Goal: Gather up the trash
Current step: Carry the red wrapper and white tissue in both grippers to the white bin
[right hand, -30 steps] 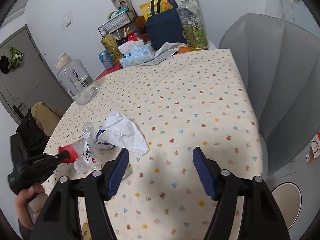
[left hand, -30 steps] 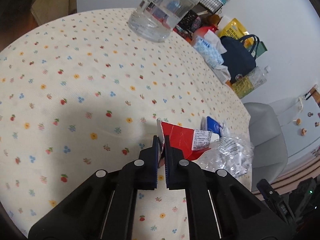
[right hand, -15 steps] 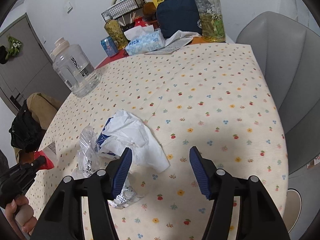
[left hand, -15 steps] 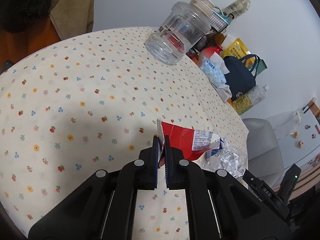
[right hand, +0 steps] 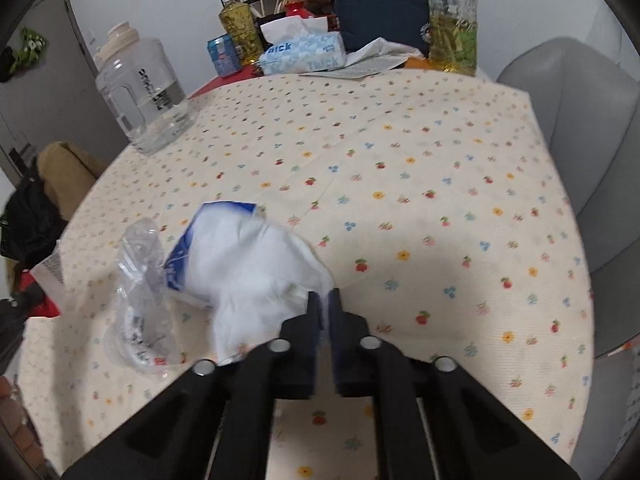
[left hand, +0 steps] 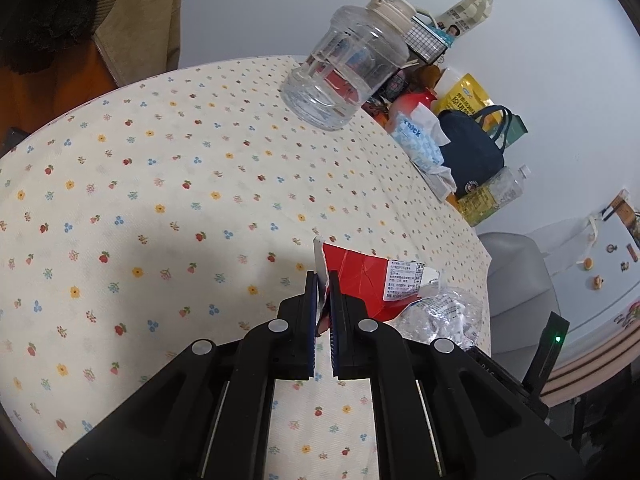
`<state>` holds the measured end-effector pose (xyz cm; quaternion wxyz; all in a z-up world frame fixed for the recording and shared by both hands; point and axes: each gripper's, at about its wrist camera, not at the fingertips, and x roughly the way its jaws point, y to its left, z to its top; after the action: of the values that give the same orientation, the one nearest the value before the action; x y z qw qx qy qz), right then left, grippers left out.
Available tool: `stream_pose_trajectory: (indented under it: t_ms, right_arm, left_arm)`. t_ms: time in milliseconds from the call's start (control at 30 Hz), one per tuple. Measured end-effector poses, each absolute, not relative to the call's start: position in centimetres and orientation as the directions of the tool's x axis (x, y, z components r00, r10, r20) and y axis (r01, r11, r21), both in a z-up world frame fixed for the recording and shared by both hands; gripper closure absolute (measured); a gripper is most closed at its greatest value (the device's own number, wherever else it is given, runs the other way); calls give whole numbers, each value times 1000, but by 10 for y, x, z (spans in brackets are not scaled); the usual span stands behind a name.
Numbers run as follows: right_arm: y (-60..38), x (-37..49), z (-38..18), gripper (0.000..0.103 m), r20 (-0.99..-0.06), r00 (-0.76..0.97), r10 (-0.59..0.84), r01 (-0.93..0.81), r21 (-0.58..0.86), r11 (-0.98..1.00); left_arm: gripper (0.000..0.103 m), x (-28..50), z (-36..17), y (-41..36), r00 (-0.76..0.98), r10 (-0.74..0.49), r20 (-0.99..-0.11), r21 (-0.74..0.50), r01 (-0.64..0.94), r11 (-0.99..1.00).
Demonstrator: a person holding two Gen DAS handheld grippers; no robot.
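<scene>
My left gripper is shut on the edge of a red wrapper with a white label, held just above the floral tablecloth. A crumpled clear plastic wrapper lies right of it. My right gripper is shut on the corner of a white and blue plastic bag. The clear plastic wrapper lies left of that bag. The red wrapper shows at the far left edge of the right wrist view.
A big clear water jug stands at the table's far side. A tissue pack, dark blue bag, bottles and a wire basket crowd the back edge. A grey chair stands at the right.
My right gripper moved forward to the white and blue bag and closed on its corner. My left gripper stayed shut on the red wrapper and drew it back from the other trash.
</scene>
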<state>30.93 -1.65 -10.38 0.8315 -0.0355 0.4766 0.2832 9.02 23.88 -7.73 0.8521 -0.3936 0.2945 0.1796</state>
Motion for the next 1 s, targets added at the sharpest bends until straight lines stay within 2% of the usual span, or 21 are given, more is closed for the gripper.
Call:
stream_pose_trajectory:
  t_ms: [133,500,1000]
  right_arm:
    - [-33,305,-94,100,-795,402,453,-486,234,842]
    - [-135,276,-30,100,-654,544,526,-397,352,848]
    - [-279,226,2,100,-547,695,467,-257,418,871]
  left_arm:
    - [97,97,-66,226,775,61,-630,-562,-508,653]
    - [97,123,-41,172,805,-17,-593,-560,-397,727]
    - [97,171,-20,63,804,-175,-568,-542,-206,815]
